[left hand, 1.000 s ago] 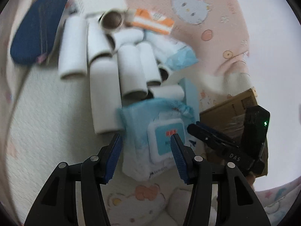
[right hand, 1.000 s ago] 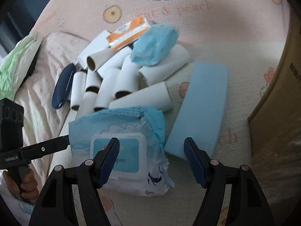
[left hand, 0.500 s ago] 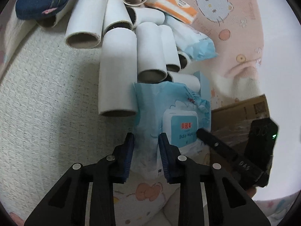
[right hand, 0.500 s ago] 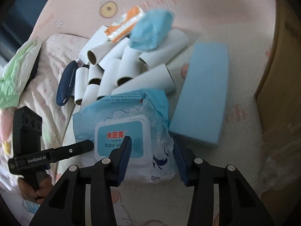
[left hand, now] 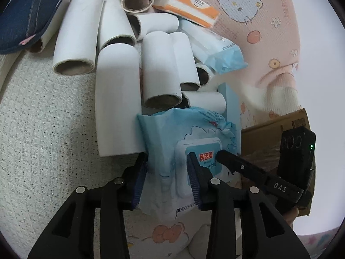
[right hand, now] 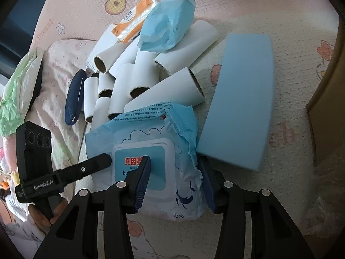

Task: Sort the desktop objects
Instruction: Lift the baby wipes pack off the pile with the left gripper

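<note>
1. Left wrist view, tool: left gripper (left hand: 167,172) closed on the wipes pack (left hand: 163,142); blue pads (left hand: 138,179) pressed against the pack's left edge and the white lid; jaws just widened a little, with the pack bunched between them.
2. Left wrist view, task's thing: wipes pack lying near, on the white textured cover (left hand: 43,129), its far edge touching the heap of cardboard tubes (left hand: 117,99).
3. Left wrist view, surroundings: orange tissue packet (left hand: 187,5) and denim pouch (left hand: 21,15) at the far side of the heap; small blue packet (left hand: 217,51) to its right; cardboard box (left hand: 273,125) at right.
4. Right wrist view, tool: right gripper (right hand: 174,179) clamped on the same wipes pack, one pad on the lid, the other at the pack's right edge; jaws just opened slightly, pack between them.
5. Right wrist view, task's thing: wipes pack near and central, just beside the blue foam block (right hand: 239,99) at right; tubes beyond it; black finger of the left gripper touching the lid's left edge; a hand (right hand: 45,213) on that gripper's handle at lower left.
</note>
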Motion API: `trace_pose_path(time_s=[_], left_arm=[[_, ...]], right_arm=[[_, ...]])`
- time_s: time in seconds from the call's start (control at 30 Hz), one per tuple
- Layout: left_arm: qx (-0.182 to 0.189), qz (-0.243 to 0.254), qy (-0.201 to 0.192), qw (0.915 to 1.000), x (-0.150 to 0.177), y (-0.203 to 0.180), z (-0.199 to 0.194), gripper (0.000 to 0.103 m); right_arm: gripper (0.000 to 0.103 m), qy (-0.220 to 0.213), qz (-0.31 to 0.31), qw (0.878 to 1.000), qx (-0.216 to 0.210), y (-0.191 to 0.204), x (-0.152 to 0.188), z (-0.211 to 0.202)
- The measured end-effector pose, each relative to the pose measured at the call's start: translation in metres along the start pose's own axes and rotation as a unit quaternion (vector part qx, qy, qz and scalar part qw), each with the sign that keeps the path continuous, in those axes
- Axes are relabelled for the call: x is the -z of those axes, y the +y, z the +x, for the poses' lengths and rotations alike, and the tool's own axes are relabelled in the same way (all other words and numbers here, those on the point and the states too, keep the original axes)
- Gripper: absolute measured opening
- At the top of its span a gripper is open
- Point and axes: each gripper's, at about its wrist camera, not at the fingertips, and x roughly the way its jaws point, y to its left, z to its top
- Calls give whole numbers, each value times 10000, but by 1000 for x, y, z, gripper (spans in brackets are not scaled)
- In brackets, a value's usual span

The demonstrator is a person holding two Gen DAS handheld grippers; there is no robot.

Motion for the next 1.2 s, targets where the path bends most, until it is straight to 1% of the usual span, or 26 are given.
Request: trace_pose_path(time_s=[0.1, 0.13, 0.23, 0.33, 0.5, 0.67, 0.87, 0.97, 1.07, 1.17, 1.2], left_arm=[[57, -147, -51, 9999, 0, -1, -3, 41], [51, -114, -63, 9999, 0, -3, -5, 41], [-168, 292, -183, 9993, 1, -16, -15, 41], [-317, 668, -465, 9962, 0, -34, -30, 41], [-217, 949, -798, 9921, -7, -55, -55, 41], [-115, 1221, -1096, 9864, -10, -80, -78, 41], [77, 1775, -1443, 9735, -10, -117, -105, 41], [246, 1929, -1553, 9685, -12, -135, -114, 41], [390, 2145, -1657, 9618, -14, -155, -123, 41], [512, 2415, -1774, 9527, -15, -178, -133, 41], [574, 2544, -1839, 9477, -15, -188, -137, 41]], right_arm=[[44, -32, 5, 10000, 11, 2, 1, -1], [44, -39, -33, 10000, 34, 4, 1, -3], [44, -179, -180, 9997, 19, 12, 1, -11], [44, -367, -266, 9990, 10, 21, 2, -21], [44, -811, -371, 9960, 15, 36, 1, -46], [44, -1196, -601, 9909, 144, 54, -1, -76], [44, -1689, -876, 9810, 389, 73, 3, -117], [44, -2050, -981, 9721, 576, 82, 5, -143], [44, -2363, -996, 9640, 701, 87, 8, -165], [44, -2632, -974, 9566, 781, 89, 11, -186], [44, -2749, -972, 9530, 821, 90, 12, -195]])
